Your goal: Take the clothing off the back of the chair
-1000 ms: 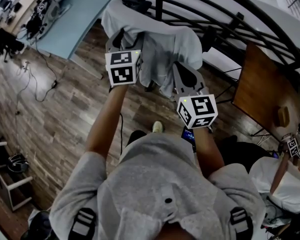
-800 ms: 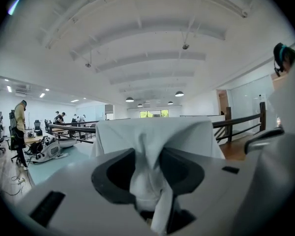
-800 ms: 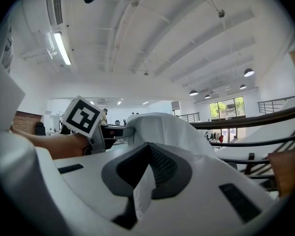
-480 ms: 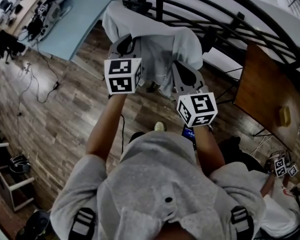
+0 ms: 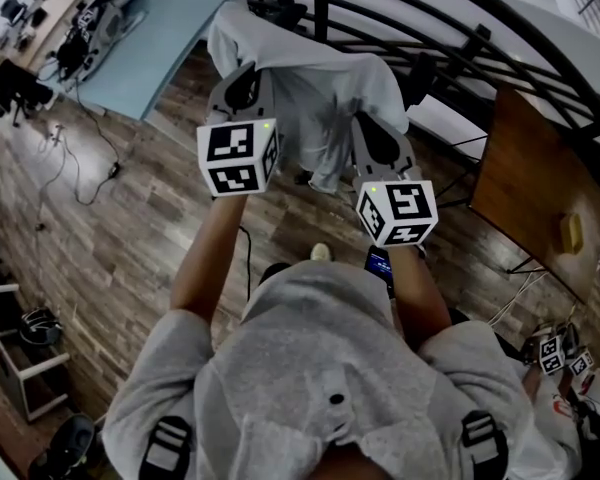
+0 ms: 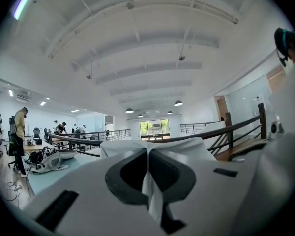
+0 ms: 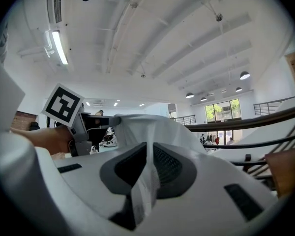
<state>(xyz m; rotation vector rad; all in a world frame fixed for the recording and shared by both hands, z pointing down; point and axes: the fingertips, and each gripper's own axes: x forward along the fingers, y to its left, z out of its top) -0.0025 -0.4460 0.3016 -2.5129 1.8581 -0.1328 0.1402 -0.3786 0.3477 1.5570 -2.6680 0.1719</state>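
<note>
A white garment (image 5: 320, 93) hangs over a chair back that stays hidden beneath it. My left gripper (image 5: 242, 80) is at the garment's upper left corner, shut on a fold of the cloth (image 6: 152, 200) that shows pinched between its jaws. My right gripper (image 5: 375, 133) is at the right side of the garment, shut on another fold (image 7: 145, 186). In the right gripper view the white fabric (image 7: 155, 129) stretches from my jaws across to the left gripper (image 7: 105, 121) with its marker cube.
A dark metal railing (image 5: 460, 38) curves behind the chair. A wooden table (image 5: 525, 183) stands at the right, a light blue surface (image 5: 150, 38) at the upper left. Cables (image 5: 75, 168) lie on the wood floor. Another person's grippers (image 5: 560, 353) show at lower right.
The left gripper has risen a little and its jaws have closed on the garment's left corner. The right gripper has kept its place and its hold.
</note>
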